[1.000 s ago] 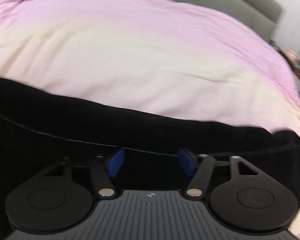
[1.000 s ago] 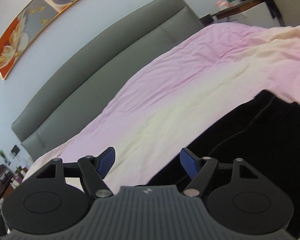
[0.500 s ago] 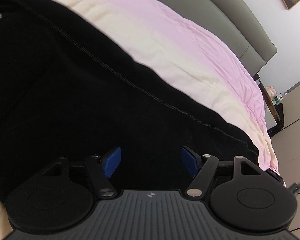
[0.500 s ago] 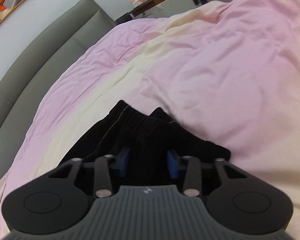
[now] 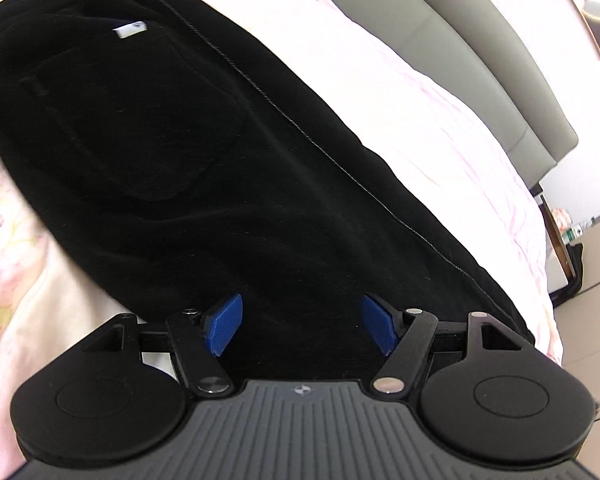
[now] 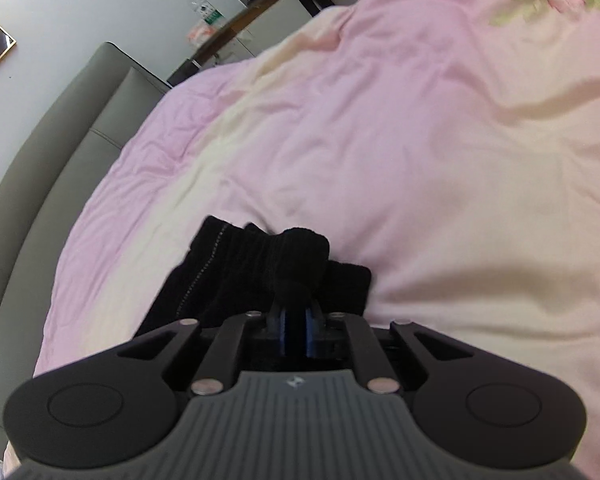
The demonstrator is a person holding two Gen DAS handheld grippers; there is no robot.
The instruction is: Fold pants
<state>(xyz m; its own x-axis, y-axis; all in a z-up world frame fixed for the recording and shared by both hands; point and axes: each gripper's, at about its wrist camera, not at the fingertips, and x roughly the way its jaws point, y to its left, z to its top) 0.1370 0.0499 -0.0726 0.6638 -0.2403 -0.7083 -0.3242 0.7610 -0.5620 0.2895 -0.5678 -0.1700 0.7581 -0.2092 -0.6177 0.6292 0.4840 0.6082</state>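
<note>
The fold looks barely begun, as I judge it: the black pants (image 5: 204, 168) lie stretched out along the bed (image 6: 440, 168), on its pink and cream duvet, in what looks like a single long band with both legs stacked, so a lengthwise fold may already be in place, though the dark cloth hides the layers and I cannot be sure. What seems left is to bring one end over the other and flatten the stack. The right gripper (image 6: 296, 330) has its blue pads pressed together on a bunched ridge of the ribbed cuff end, and the jaws have just been closing onto that cloth; the cuffs rise in a small hump just ahead of the gripper, on the side of the bed nearer the grey headboard (image 6: 56, 140). The left gripper (image 5: 302, 330) hangs over the pants with its jaws spread wide and nothing pinched between them; whether its pads touch the fabric I cannot tell. The pants are a soft, thick, matte black knit with a pale line of stitching along the outer seam, a patch pocket, and a small white label (image 5: 130, 30) near the waist end, which lies at the far end from the left gripper, well away from the headboard. The cloth lies mostly smooth, with only faint ripples.
</note>
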